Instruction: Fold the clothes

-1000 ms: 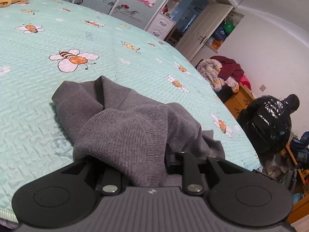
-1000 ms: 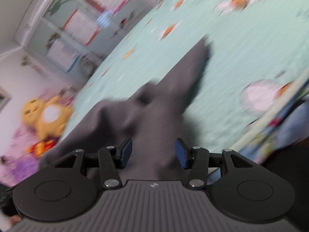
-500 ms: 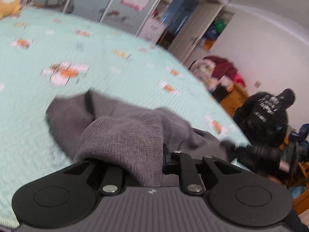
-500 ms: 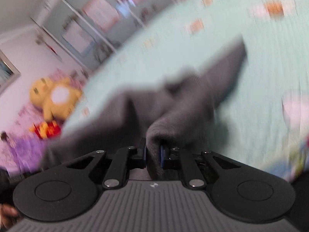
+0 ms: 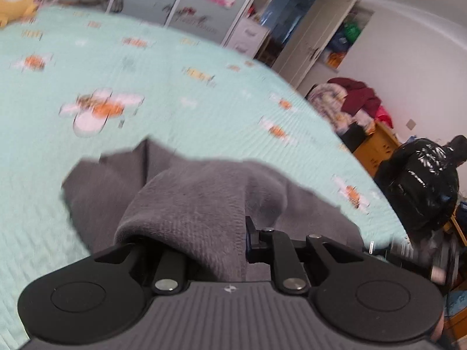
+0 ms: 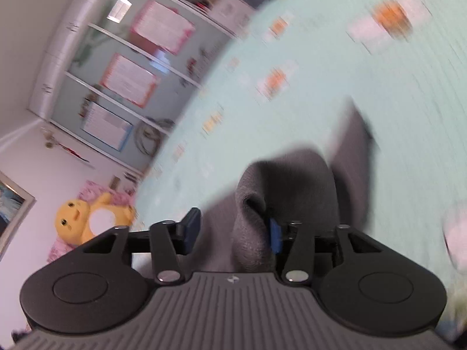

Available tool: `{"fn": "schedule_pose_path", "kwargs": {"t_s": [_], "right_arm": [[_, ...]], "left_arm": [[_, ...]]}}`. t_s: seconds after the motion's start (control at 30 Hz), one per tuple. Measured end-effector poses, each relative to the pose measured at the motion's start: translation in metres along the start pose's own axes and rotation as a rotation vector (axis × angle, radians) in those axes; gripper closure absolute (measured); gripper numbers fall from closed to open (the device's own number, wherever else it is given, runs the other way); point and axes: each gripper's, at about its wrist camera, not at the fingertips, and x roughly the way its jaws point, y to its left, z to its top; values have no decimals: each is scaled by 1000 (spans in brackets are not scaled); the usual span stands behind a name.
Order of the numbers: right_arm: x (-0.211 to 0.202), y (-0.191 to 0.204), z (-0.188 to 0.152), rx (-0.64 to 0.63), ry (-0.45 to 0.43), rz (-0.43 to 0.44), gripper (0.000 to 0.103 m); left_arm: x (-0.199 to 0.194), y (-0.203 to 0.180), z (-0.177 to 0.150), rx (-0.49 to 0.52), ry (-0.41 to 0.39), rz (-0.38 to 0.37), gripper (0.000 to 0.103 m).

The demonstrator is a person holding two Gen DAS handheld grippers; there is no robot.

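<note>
One grey garment [image 5: 198, 204] lies on one bed [image 5: 175, 93]. Two hand-held grippers show: one left [image 5: 216, 245], one right [image 6: 230, 233]. One yellow plush toy [image 6: 78, 221] sits by the wall. One black jacket [image 5: 423, 186] and one heap of clothes [image 5: 350, 102] stand beyond the bed.

A home bedroom: a bee-print bedspread [image 5: 204, 110], wardrobe [image 5: 315, 35] and yellow plush toy [image 6: 78, 218].
</note>
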Motion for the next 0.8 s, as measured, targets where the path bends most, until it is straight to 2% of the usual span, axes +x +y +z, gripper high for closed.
{"fn": "schedule_pose_path", "kwargs": {"t_s": [0.13,0.33,0.47,0.53,0.57,0.6,0.63,0.67,0.8], "right_arm": [[-9,-34,-59,57,139,-5,50],[2,-21,-81,42,225,69,50],[14,-6,-69,6,191,67,50],[19,-1,-61,1,174,61,54],[22,2,-57,-1,165,58,61],[21,7,-52,-12,152,64,75],[20,12,-48,-24,138,74,84],[20,17,-43,-34,119,90,91],[7,41,-16,-75,12,186,96]], "left_arm": [[3,10,-5,-34,15,6,80],[0,-2,-8,-4,15,7,61],[-1,-5,-8,2,16,10,51],[-2,-4,-8,0,15,12,50],[-3,-4,-7,1,11,14,52],[-4,-5,-7,6,3,14,58],[-7,-7,-6,17,-13,10,65],[-10,-8,-5,28,-28,7,86],[-26,-19,3,85,-114,-12,89]]}}
